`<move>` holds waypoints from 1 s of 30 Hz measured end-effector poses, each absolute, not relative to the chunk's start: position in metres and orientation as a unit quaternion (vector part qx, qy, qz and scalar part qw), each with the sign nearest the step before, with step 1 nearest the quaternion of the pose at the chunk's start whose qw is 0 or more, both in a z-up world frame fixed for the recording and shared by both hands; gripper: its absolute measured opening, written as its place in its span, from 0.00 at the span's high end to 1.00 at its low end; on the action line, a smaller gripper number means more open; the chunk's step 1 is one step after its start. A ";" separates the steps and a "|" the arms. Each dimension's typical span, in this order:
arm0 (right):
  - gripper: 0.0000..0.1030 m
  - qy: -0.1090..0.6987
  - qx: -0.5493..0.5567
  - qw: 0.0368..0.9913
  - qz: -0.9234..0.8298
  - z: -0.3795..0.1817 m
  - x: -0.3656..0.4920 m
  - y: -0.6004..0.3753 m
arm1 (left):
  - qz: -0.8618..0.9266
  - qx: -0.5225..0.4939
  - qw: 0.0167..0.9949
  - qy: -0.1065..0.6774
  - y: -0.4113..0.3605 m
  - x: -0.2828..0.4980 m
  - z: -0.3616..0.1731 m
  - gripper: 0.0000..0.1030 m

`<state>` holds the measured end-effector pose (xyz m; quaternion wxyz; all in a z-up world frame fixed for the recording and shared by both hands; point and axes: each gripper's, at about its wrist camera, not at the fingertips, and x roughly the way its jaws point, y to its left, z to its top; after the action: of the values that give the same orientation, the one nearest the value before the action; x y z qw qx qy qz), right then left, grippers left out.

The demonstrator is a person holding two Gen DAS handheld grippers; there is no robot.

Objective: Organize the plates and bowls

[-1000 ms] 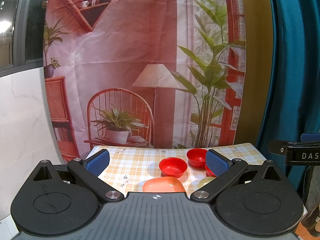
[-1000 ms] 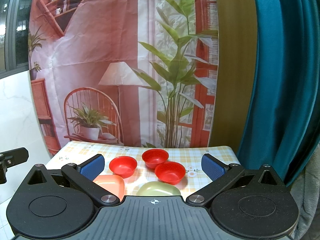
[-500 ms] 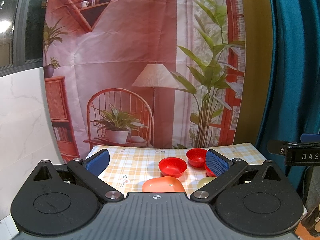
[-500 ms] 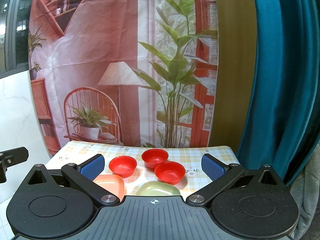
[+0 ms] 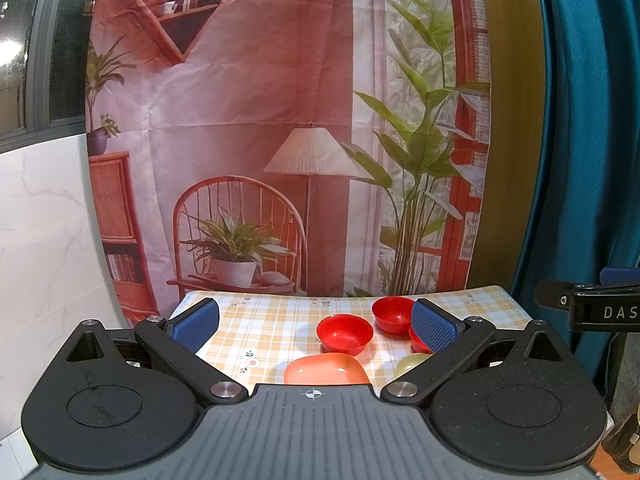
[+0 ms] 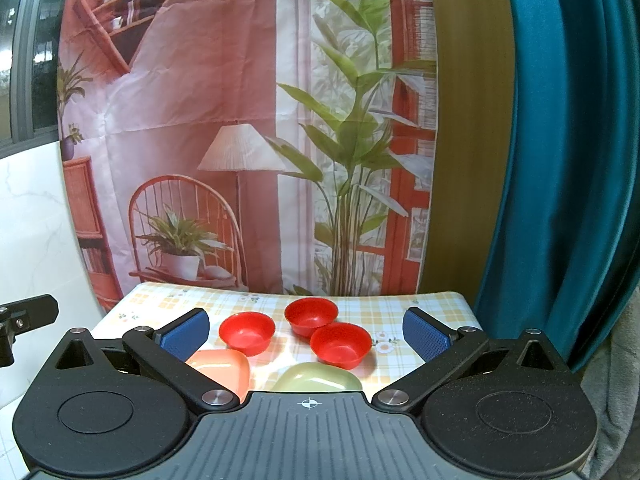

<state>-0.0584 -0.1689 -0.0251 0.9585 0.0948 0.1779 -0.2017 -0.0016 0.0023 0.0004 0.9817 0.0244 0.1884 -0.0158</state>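
Red bowls (image 6: 310, 332) all clear in right view; left view hides one; both jaws wide, empty.

This looks like a staged recording corner, not a lived-in home: the cosy room is only a creased printed backdrop (image 6: 224, 128) hung behind a small table in a checked tablecloth (image 6: 400, 312), with a teal curtain (image 6: 560, 160) alongside.

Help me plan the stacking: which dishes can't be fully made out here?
- Third red bowl, left wrist view: mostly behind the left claw's blue pad.
- Green plate, left wrist view: partly behind that claw's arm.
- Orange plate, right wrist view: left part behind the right claw's arm.
- Both plates' near edges: behind the claw bodies.
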 end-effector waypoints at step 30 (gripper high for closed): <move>0.00 0.218 0.075 0.956 -0.183 -0.147 0.055 -0.201 | 0.010 0.009 0.969 0.247 0.037 0.111 -0.112 0.00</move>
<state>0.0548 -0.2005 -0.1473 0.9557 0.0751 0.2180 -0.1828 0.1111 0.0370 -0.1115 0.9688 0.0094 0.2473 0.0096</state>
